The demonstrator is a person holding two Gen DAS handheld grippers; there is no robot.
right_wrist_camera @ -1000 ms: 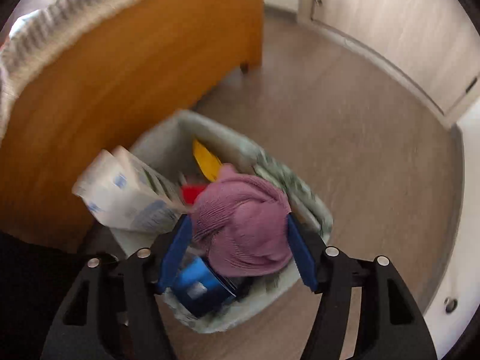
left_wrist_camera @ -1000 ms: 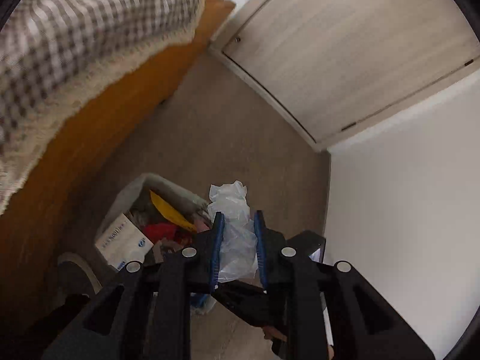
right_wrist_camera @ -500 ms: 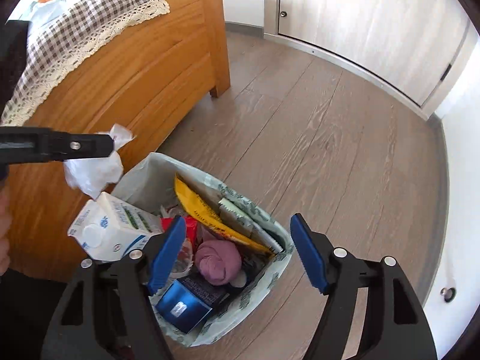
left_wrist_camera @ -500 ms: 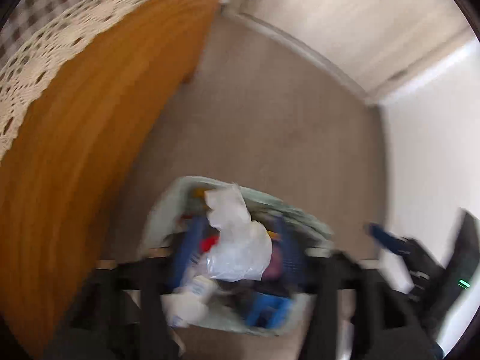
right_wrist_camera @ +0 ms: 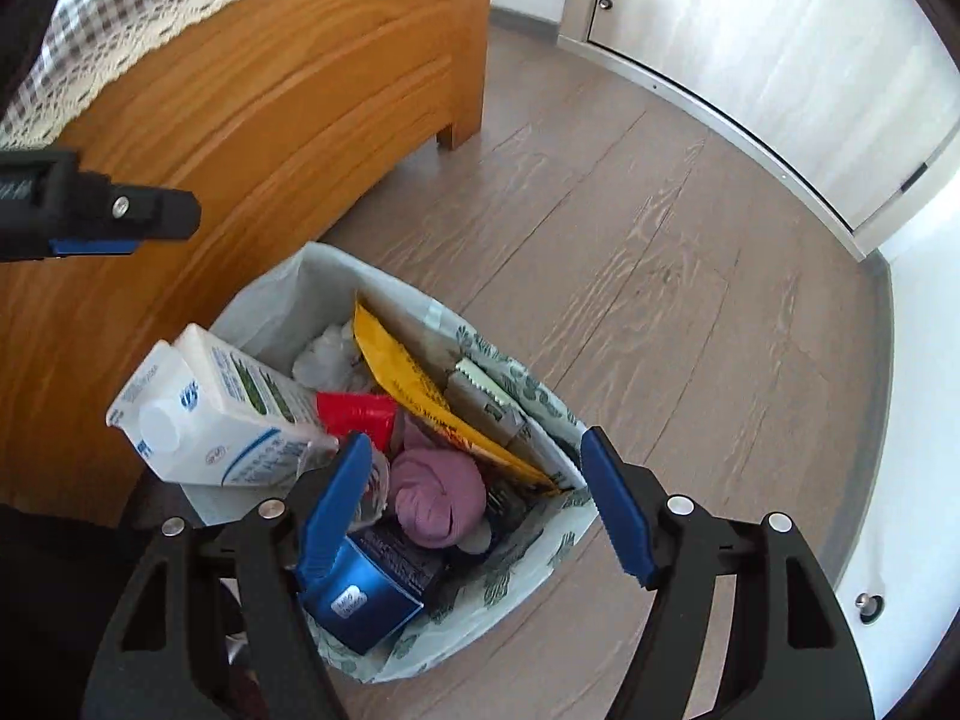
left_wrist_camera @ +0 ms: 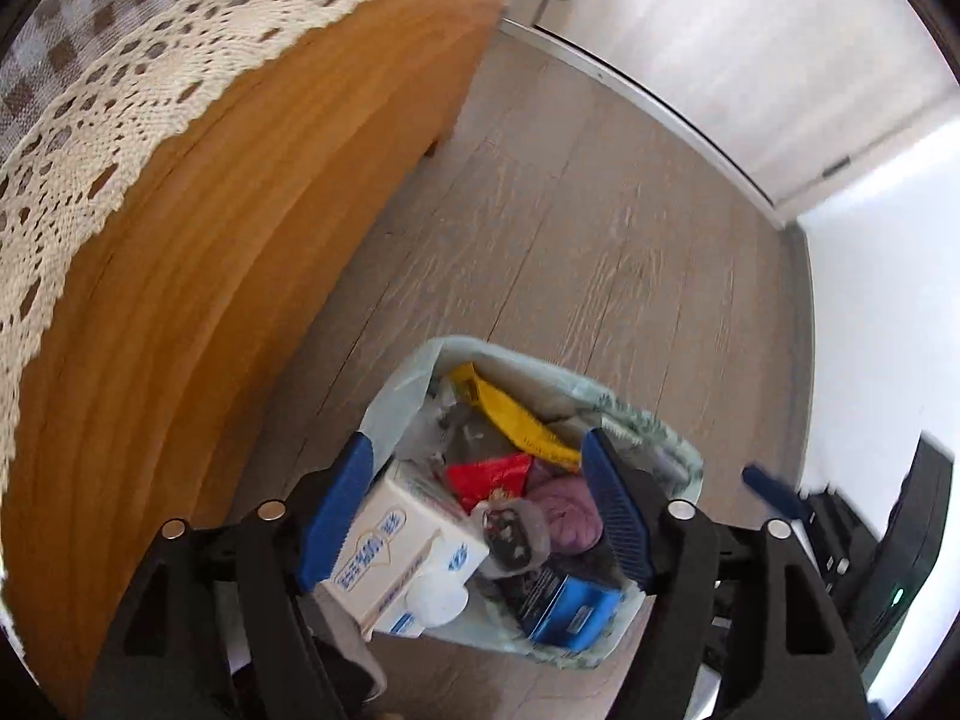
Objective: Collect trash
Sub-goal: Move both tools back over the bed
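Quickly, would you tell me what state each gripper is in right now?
Left gripper: open, holding nothing, above the trash bag.
Right gripper: open, holding nothing, above the same bag.

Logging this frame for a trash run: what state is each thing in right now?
left tongs: open, empty
right tongs: open, empty
trash bag: mouth open, nearly full
milk carton: capped, tilted over the bag's rim
purple cloth: balled up inside the bag
cabinet door: closed
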